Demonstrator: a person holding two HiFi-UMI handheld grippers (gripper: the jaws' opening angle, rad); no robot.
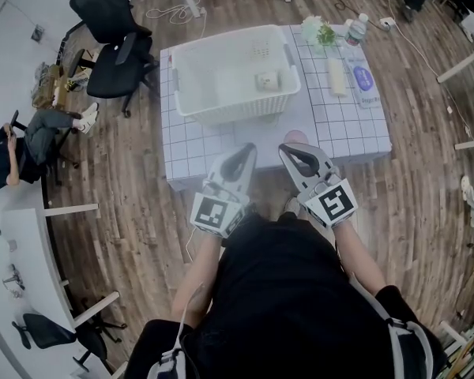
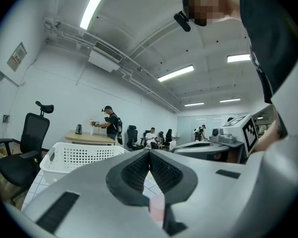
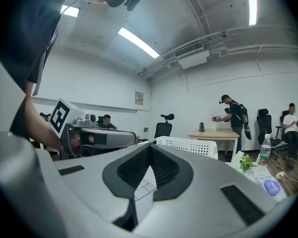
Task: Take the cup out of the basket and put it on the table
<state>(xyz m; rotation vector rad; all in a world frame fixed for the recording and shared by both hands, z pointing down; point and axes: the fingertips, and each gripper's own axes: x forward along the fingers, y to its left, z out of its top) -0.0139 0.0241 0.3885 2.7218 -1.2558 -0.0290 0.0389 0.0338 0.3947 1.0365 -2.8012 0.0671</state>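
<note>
Left gripper (image 1: 245, 150) and right gripper (image 1: 294, 150) are side by side at the near edge of the bench (image 1: 347, 129). Straight ahead of them on it stands the basket (image 1: 191, 77), with the cup (image 1: 266, 80) inside near its right wall, ahead of the right gripper. Out to the right gripper's right, past that wall, a roll (image 1: 336, 77) lies beside a flat packet (image 1: 365, 81), a plant (image 1: 320, 31) and a bottle (image 1: 357, 28) stand further back, and far ahead-left of the left gripper an office chair (image 1: 110, 30) stands on the floor (image 1: 126, 204).
</note>
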